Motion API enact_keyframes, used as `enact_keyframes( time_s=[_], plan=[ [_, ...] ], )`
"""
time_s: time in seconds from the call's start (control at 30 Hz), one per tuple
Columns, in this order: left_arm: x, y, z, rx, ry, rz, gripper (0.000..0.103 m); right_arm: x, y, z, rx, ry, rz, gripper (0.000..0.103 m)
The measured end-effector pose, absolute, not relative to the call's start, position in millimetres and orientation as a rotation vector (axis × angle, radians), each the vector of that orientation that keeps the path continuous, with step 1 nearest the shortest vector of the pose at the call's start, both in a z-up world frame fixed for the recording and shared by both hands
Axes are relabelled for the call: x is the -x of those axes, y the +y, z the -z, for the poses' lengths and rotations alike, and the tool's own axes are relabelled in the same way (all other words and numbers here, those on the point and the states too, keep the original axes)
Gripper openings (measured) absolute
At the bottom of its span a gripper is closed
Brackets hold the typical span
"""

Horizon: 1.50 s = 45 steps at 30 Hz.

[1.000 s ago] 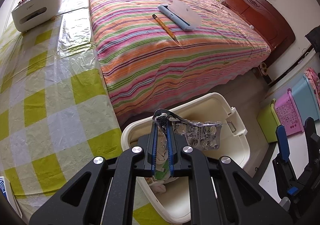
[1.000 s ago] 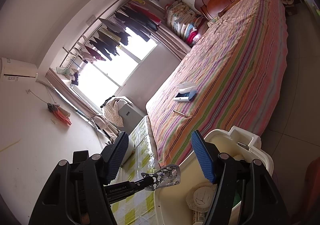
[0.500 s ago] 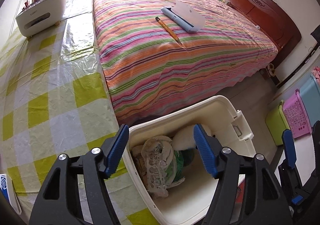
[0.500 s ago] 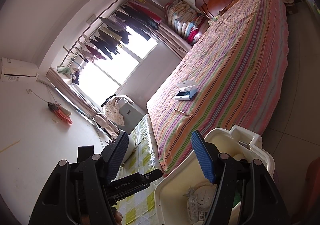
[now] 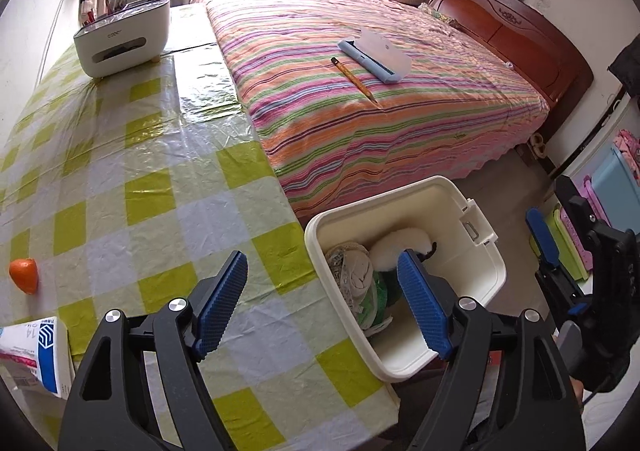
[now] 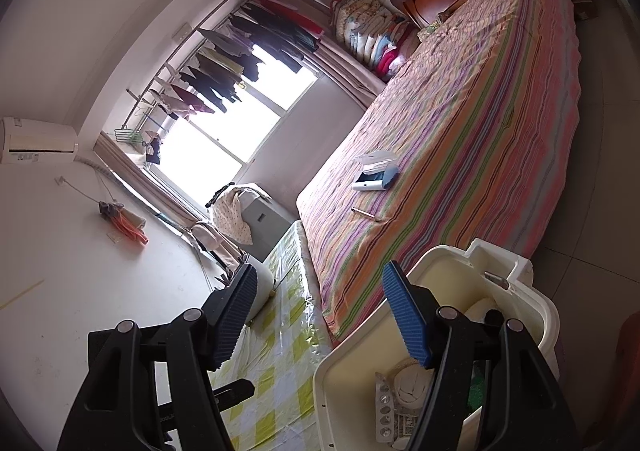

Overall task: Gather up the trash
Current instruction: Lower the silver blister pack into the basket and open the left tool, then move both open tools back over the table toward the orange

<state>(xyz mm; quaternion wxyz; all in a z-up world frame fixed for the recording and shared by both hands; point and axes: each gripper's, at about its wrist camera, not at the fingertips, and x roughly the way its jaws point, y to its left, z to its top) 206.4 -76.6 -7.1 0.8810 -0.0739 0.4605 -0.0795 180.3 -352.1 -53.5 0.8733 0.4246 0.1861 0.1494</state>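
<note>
While its jaws have just been opening, the left gripper (image 5: 322, 303) stands wide with nothing between its blue pads, poised over the table's near edge where the checked cloth (image 5: 152, 187) meets the bin. Just beside that edge stands the cream bin (image 5: 486, 263), its long axis running away from the table edge toward the floor beyond. Inside it lies the trash: a silver blister pack (image 6: 383, 415) against the near wall, its long axis running up the wall in the right wrist view, with a crumpled wrapper (image 5: 352, 271), a green packet (image 5: 374, 299) and a white round piece (image 5: 400, 247) heaped toward the bin's table-side end. The right gripper (image 6: 320, 315) is also open and holds nothing, its jaws spread above the bin's near rim. Farther out on the cloth, an orange peel (image 5: 25, 275) lies near the left edge and a white-and-blue carton (image 5: 40, 355) at the near left corner. A white organiser (image 5: 122, 35) sits at the far edge. On the striped bed (image 5: 400, 123) lie a pencil (image 5: 354, 79), pointing toward the bed's near edge, and a blue-and-white case (image 5: 376, 55).
</note>
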Motion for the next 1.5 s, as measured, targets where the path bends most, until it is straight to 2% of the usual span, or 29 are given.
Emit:
enact_keyframes(
  time_s=[0.37, 0.63, 0.93, 1.5],
  plan=[
    [-104, -4, 7, 0.334, 0.901, 0.122, 0.077, -183, -346, 52, -0.880, 0.402, -0.326, 0.064],
    [-57, 64, -3, 0.427, 0.834, -0.028, 0.077, -189, -319, 45, -0.833, 0.432, -0.387, 0.064],
    [-24, 121, -29, 0.469, 0.742, -0.168, 0.078, -190, -285, 37, -0.786, 0.456, -0.448, 0.064],
    [-3, 187, -31, 0.570, 0.694, -0.227, 0.079, -190, -233, 24, -0.709, 0.486, -0.530, 0.064]
  ],
)
